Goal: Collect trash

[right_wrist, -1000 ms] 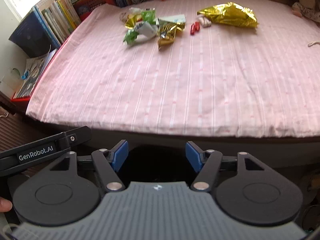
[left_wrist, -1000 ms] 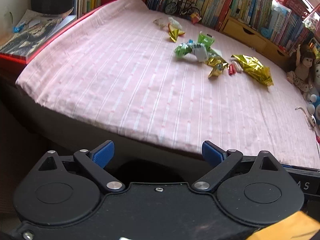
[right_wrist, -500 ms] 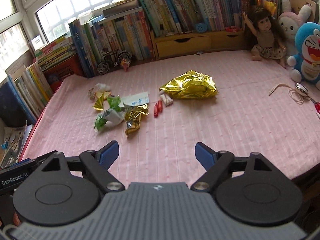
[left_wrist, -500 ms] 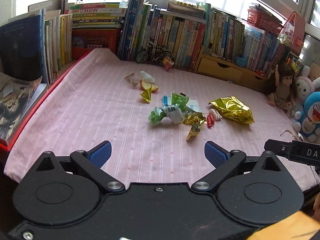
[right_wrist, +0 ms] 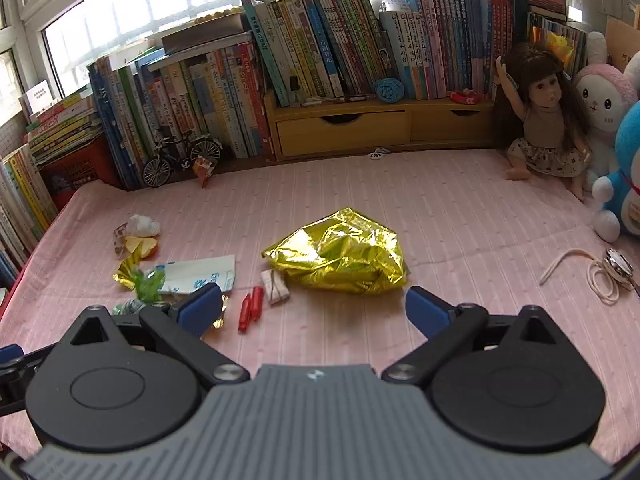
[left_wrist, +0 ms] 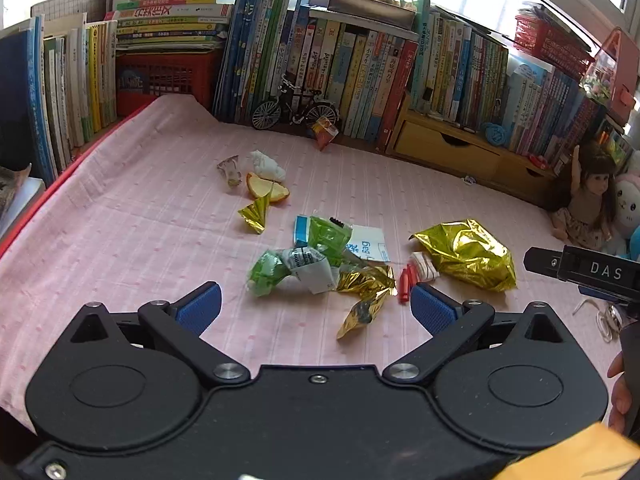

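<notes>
Trash lies scattered on the pink striped bedsheet [left_wrist: 120, 248]. A big crumpled gold foil bag [left_wrist: 468, 254] [right_wrist: 340, 256] sits right of a heap of green wrappers [left_wrist: 276, 268], a white paper bag [left_wrist: 366, 244] [right_wrist: 200, 274], gold foil scraps [left_wrist: 364, 292], red bits [left_wrist: 405, 282] [right_wrist: 250, 308] and a small wrapped packet [right_wrist: 275, 287]. Farther back are an orange peel [left_wrist: 266, 190], a white tissue [left_wrist: 266, 164] and a clear wrapper [left_wrist: 230, 170]. My left gripper [left_wrist: 316, 306] is open, short of the heap. My right gripper [right_wrist: 314, 306] is open, just before the gold bag.
Rows of books [left_wrist: 360, 68] and a wooden drawer unit [right_wrist: 380, 132] line the back edge, with a model bicycle [left_wrist: 294, 110] and a small snack packet [left_wrist: 325, 132]. A doll [right_wrist: 544, 120] and plush toys [right_wrist: 616, 184] sit right. A cord with a metal piece [right_wrist: 600, 270] lies near them.
Both grippers rose from below the bed's front edge and moved forward over the sheet toward the trash. Both stayed open.
</notes>
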Demonstrator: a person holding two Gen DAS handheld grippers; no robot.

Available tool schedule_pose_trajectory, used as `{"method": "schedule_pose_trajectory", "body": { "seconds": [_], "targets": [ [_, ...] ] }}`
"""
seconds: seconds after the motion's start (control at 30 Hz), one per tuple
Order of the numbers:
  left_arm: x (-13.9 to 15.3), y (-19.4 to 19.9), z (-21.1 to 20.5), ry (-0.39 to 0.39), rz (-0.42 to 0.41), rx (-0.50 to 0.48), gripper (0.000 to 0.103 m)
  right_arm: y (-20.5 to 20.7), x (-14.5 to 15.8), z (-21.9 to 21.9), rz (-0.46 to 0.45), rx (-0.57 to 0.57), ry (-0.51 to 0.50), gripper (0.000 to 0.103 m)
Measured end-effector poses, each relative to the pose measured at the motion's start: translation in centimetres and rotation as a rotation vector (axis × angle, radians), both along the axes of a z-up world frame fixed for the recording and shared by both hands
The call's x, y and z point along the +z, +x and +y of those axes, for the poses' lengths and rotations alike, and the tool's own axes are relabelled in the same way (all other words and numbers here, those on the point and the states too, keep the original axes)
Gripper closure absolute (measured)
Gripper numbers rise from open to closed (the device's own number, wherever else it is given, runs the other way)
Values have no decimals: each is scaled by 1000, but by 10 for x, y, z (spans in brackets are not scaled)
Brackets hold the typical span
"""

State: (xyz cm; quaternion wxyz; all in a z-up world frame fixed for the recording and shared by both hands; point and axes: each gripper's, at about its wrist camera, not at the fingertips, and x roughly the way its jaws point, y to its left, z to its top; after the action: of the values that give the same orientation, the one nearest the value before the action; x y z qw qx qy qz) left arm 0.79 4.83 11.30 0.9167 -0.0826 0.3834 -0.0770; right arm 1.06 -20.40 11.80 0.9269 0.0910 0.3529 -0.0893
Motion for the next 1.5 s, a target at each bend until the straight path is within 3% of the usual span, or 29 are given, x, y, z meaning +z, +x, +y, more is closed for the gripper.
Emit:
{"method": "schedule_pose_trajectory", "body": {
  "seconds": [0.27,0.5,0.67,0.97,1.07,1.23,1.33,1.43,1.5],
  "targets": [
    [-23,67,-23,19,74,138,2,66,-36,-58,72,6,62,0],
    [-48,102,-49,144,124,99,2,98,-64,-79,131,21,141,0],
    [-63,115,-56,137,178,127,2,114,-77,-78,172,52,171,0],
    [-84,128,-58,136,241,202,3,131,-91,-65,247,127,104,0],
    [-87,130,-60,154,244,216,3,136,-94,-58,265,172,58,0],
    [-89,136,-62,165,240,233,3,140,-99,-56,286,192,61,0],
    [-87,136,-60,151,228,250,9,143,-102,-54,302,207,66,0],
    [-82,133,-56,136,213,269,25,142,-103,-56,301,210,92,5],
    [-81,131,-54,127,208,271,27,140,-102,-57,293,212,102,8]
  ]
}}
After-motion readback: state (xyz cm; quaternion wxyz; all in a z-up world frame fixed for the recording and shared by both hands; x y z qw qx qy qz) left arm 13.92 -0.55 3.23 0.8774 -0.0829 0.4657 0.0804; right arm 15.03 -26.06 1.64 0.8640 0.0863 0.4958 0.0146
